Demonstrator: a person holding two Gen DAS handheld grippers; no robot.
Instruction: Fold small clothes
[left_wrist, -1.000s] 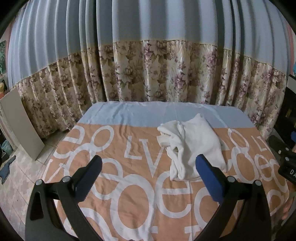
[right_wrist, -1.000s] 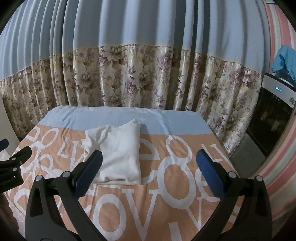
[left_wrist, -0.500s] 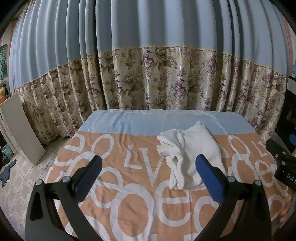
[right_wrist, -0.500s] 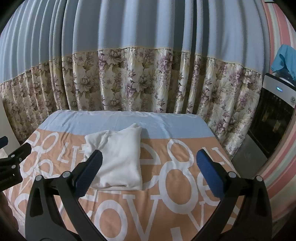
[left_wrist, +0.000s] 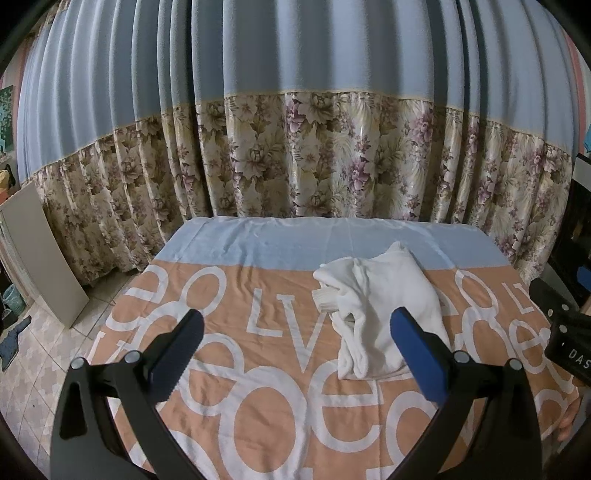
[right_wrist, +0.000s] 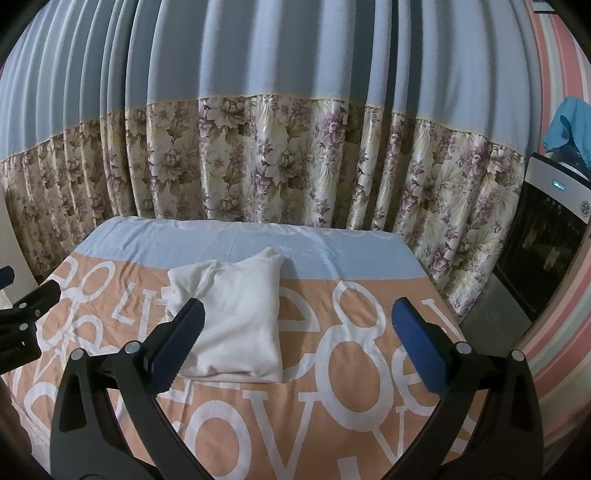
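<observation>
A white garment (left_wrist: 384, 314) lay folded into a compact bundle on a bed (left_wrist: 236, 369), toward its far half, where the orange band of the cover met the pale blue band. The fold looked finished or nearly so: seen from the right wrist, the garment (right_wrist: 236, 325) formed a tidy rectangle with a square near edge. From the left wrist, its left side was lumpier, with a ribbed cuff or hem poking out.

The left gripper (left_wrist: 295, 354) hovered above the bed, short of the garment, jaws spread wide and holding nothing. The right gripper (right_wrist: 295, 350) also hung above the bed with jaws wide apart and empty, its left finger overlapping the garment's near corner in view; contact could not be told.

The next move probably called for tucking in the loose cuff or setting the bundle aside.

The garment looked soft, thick and knitted. The cover was smooth cloth printed with large white letters. Pleated curtains (right_wrist: 280, 166), blue above and floral below, hung behind the bed.
</observation>
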